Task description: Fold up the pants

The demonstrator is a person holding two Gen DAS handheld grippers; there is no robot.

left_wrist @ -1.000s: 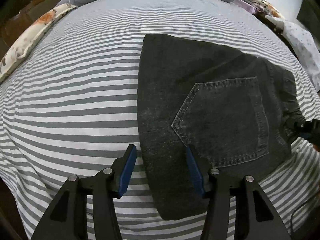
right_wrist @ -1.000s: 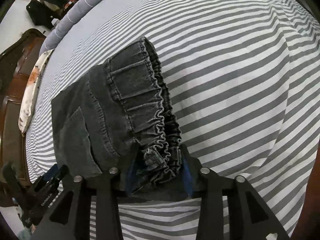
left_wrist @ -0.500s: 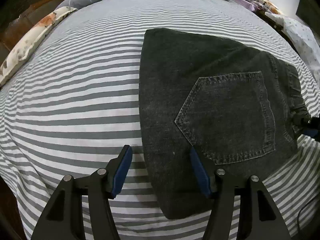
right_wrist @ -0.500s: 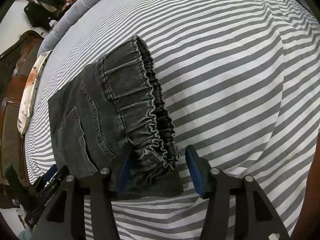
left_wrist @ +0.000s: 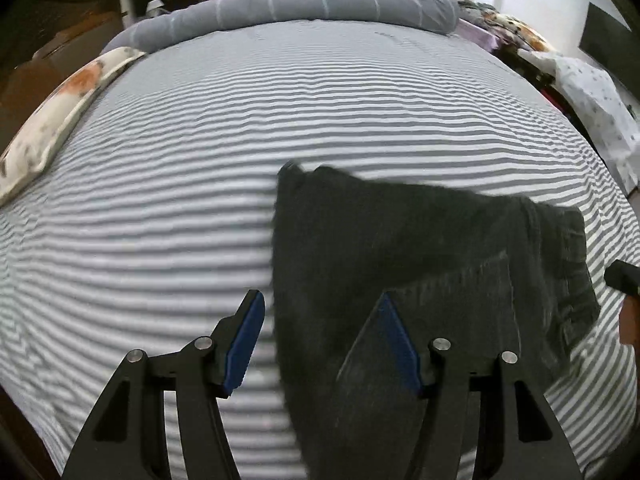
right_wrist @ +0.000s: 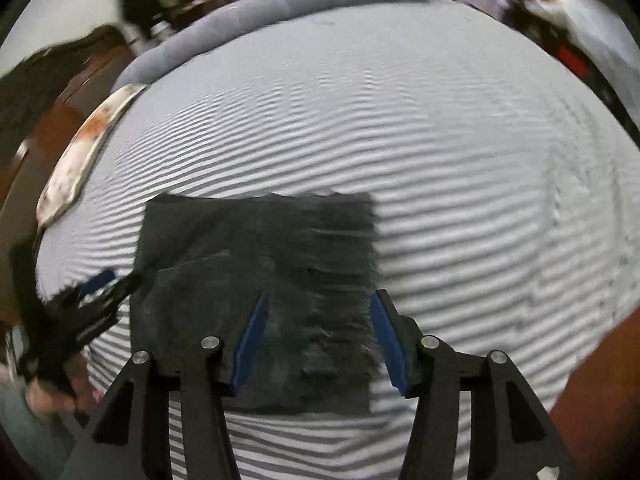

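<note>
In your left wrist view, your left gripper has its jaws spread wide and grips nothing; its blue pads sit apart, the left one over the striped sheet and the right one over the dark cloth. The pants lie folded into a compact dark block on the bed, right of centre and near you, with their left edge running between your two fingers. A back pocket shows on the near right part of the block, and the gathered waistband runs along its right side. At the far right edge a black piece of your right gripper pokes in, just beside the waistband; you cannot tell from here how it stands. A grey bolster lies across the far end of the bed, and a flowered pillow lies along the far left edge. In your right wrist view, which is blurred by motion, your right gripper is also wide open and holds nothing. The pants lie flat on the sheet as a rough rectangle, near you and left of centre, with their right edge lying between your fingers, close to the right pad. Your left gripper shows at the left, at the block's left edge, smeared too much for detail. The bolster and pillow appear at the far and left sides.
</note>
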